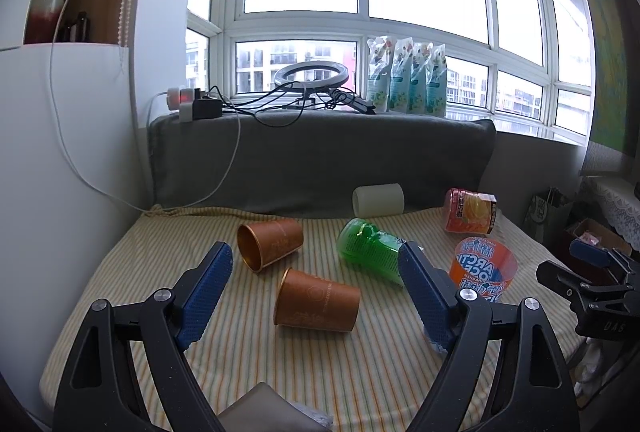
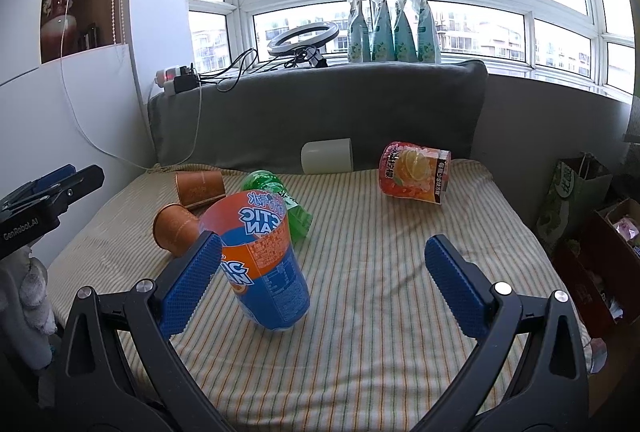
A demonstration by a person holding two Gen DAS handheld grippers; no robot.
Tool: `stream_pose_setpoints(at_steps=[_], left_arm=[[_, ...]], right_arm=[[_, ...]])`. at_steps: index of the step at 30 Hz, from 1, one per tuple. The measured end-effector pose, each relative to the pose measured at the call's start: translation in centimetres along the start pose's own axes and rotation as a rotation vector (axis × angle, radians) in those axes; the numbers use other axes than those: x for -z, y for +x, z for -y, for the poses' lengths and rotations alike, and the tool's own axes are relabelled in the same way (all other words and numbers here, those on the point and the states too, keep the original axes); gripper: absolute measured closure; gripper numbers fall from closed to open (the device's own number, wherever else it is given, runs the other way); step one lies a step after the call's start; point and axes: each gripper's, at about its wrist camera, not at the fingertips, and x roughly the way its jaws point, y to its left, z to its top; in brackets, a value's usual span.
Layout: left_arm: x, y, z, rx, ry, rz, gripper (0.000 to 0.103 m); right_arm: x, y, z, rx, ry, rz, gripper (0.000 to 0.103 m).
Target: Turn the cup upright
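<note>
Right gripper [image 2: 324,280]: jaws spread wide, holding nothing; orange-and-blue cup [image 2: 264,264] just beside its left finger.
Left gripper [image 1: 316,290]: jaws wide, empty, above the striped bed cover [image 1: 240,352].
Orange-and-blue cup: standing mouth up in the right wrist view, seemingly empty; the left wrist view shows only its upper part [image 1: 486,268].
Green cup [image 1: 370,250]: on its side.
Brown cups: near one [image 1: 318,300] and far one [image 1: 270,242] both on their sides, insides bare.
White cup [image 2: 327,156]: lying against the grey cushion [image 2: 320,108].
</note>
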Motion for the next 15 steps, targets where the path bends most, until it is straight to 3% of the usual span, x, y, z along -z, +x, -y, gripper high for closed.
stream_pose_setpoints(at_steps=[15], left_arm=[[0.05,0.40,0.15,-0.002,0.006,-0.009,0.018]], right_arm=[[0.47,0.51,-0.76,-0.021,-0.017,-0.015,0.000]])
